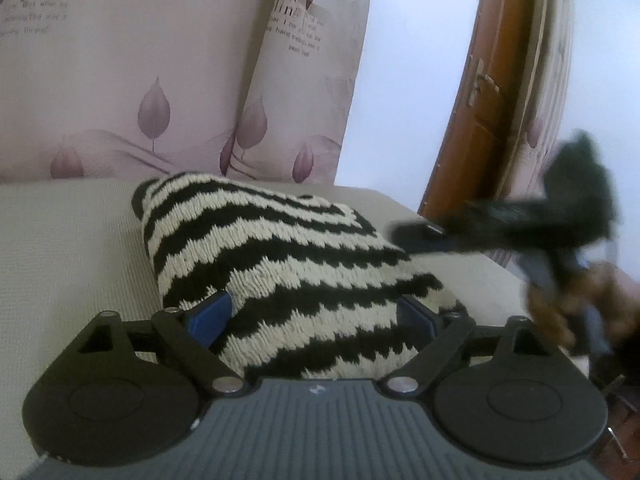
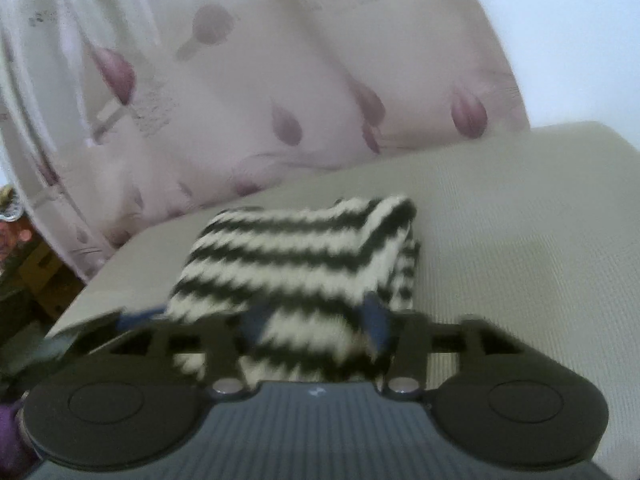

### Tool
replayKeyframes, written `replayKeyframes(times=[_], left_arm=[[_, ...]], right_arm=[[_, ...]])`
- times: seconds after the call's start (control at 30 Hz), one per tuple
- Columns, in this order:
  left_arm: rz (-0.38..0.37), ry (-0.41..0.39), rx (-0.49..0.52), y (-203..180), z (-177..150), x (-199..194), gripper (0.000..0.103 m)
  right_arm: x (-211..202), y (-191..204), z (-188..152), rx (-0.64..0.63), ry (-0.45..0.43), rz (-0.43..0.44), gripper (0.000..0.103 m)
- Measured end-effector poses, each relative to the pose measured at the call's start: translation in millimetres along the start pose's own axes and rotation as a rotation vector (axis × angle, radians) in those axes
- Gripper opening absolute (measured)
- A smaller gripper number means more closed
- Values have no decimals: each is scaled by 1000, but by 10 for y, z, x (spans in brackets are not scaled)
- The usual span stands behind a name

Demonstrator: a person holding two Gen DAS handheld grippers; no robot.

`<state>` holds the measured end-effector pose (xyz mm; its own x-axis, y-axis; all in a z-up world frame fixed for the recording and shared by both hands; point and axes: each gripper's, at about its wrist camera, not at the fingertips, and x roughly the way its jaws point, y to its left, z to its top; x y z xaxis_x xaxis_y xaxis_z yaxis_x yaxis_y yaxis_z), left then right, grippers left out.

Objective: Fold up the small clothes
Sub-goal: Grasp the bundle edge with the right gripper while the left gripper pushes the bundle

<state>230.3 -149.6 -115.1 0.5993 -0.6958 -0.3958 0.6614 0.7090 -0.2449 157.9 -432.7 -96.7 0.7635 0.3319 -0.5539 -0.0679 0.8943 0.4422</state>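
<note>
Your left gripper (image 1: 316,312) stands wide around the folded striped knit (image 1: 276,264) on the beige surface (image 1: 72,248), lower centre of the frame; if it presses, I cannot tell. Your right gripper (image 2: 316,320) is half open, the knit between its blurred fingers.

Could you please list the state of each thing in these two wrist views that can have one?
striped knit garment: folded into a compact bundle, lying on the beige surface.
left gripper: jaws wide apart, bundle between them; contact unclear.
right gripper: partly open, blurred, around the bundle's near edge; grip unclear.
curtain: hanging down behind the surface.
wooden door: open or closed, cannot tell.
</note>
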Motion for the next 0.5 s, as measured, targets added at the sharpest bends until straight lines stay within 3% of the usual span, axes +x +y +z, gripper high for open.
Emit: replayKeyframes(times=[0.13,0.17,0.2,0.37,0.5], left_arm=[[17,8,31,-25,-48,34,90],[19,8,33,-25,-55,32,90],[20,6,34,-24,-66,20,90],[-20,-11,-17,25,-51,1,94],[-29,-6,-9,-27,-40,29,101]], right_arm=[[455,-162,145,55,44,-7,56],[512,-157,141,47,46,-7,32],[534,-136,142,37,33,-10,16],[116,-69,45,-5,-125,-8,11],[76,-338,-186,46,-87,-56,11]])
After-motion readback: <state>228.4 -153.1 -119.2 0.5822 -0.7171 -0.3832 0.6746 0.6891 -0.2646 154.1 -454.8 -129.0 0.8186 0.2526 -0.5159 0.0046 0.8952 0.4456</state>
